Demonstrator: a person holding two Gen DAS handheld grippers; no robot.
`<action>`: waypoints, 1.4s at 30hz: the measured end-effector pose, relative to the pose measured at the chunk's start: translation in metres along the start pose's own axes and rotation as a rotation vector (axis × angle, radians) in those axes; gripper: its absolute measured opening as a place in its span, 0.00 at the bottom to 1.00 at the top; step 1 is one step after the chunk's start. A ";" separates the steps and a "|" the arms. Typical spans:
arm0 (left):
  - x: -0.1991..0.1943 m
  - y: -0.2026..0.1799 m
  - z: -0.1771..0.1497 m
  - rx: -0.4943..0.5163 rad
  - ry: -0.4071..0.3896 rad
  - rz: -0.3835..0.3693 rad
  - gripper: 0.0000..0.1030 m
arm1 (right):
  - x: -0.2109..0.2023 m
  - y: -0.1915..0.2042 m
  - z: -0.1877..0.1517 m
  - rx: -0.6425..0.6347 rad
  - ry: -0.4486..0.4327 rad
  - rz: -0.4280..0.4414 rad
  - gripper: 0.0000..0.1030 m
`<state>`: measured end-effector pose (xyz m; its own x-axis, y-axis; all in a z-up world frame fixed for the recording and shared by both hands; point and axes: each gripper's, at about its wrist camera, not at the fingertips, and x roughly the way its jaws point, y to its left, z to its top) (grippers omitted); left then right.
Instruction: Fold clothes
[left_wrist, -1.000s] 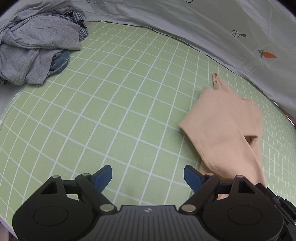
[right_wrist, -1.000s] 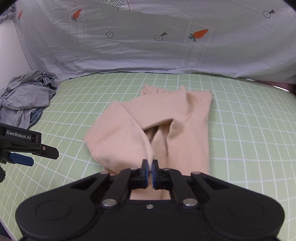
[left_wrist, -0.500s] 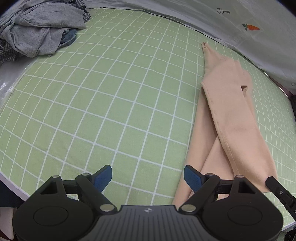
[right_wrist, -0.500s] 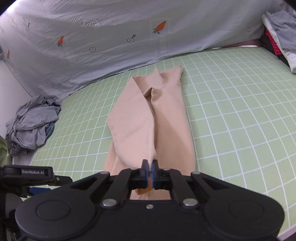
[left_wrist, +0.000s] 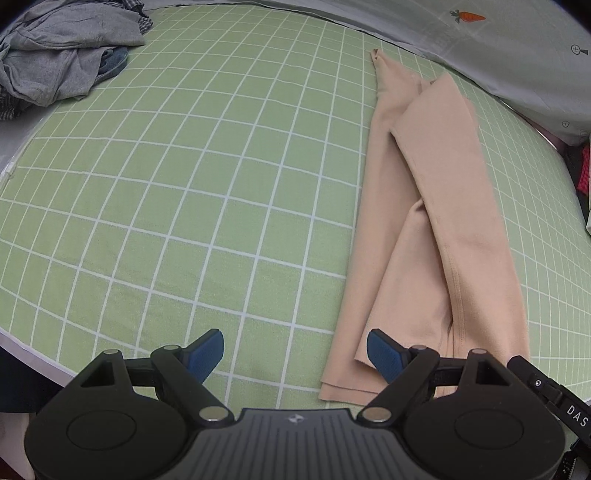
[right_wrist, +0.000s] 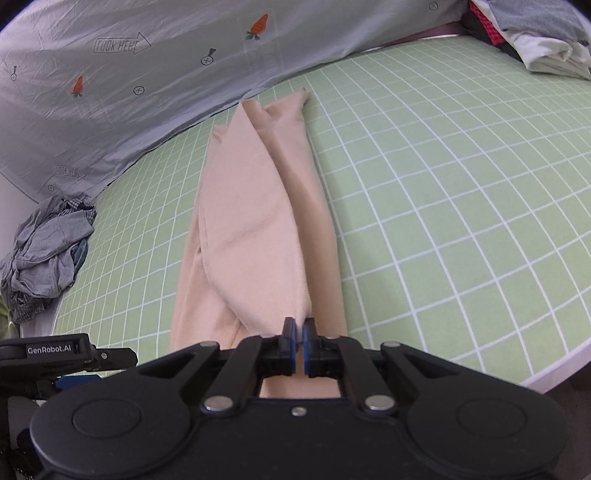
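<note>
A peach garment (left_wrist: 443, 192) lies lengthwise on the green checked sheet (left_wrist: 184, 184), folded into a long narrow strip. In the right wrist view its upper layer (right_wrist: 255, 229) tapers down into my right gripper (right_wrist: 299, 334), which is shut on the cloth's near end. My left gripper (left_wrist: 295, 354) hangs open over the sheet near the bed's front edge. Its right finger (left_wrist: 384, 354) sits above the garment's near left corner, and nothing is between the jaws.
A heap of grey clothes (left_wrist: 55, 62) lies at the far left corner of the bed. A grey carrot-print sheet (right_wrist: 147, 74) rises along the back. More folded clothes (right_wrist: 535, 40) are stacked at the far right. The bed's front edge (left_wrist: 22, 354) is close below the grippers.
Both grippers have drawn back toward the bed's front edge. The right one pulled the garment's upper layer along, so the bunched cloth now lies stretched into a long strip. The left stayed open.
</note>
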<state>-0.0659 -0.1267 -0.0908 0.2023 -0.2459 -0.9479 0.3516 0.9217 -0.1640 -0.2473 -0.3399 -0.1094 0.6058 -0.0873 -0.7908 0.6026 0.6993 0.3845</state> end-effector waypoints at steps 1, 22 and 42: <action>0.001 0.000 -0.002 0.001 0.005 0.003 0.83 | 0.001 -0.003 -0.002 0.017 0.011 0.005 0.03; 0.016 -0.024 -0.008 0.060 0.060 0.064 0.83 | 0.003 0.012 0.001 -0.183 -0.012 -0.083 0.39; 0.012 -0.005 -0.004 0.100 0.068 0.035 0.83 | 0.009 0.022 0.004 -0.059 0.001 0.107 0.04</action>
<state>-0.0688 -0.1326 -0.1026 0.1548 -0.1902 -0.9695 0.4354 0.8940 -0.1058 -0.2266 -0.3277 -0.1059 0.6647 -0.0091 -0.7471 0.5026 0.7453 0.4380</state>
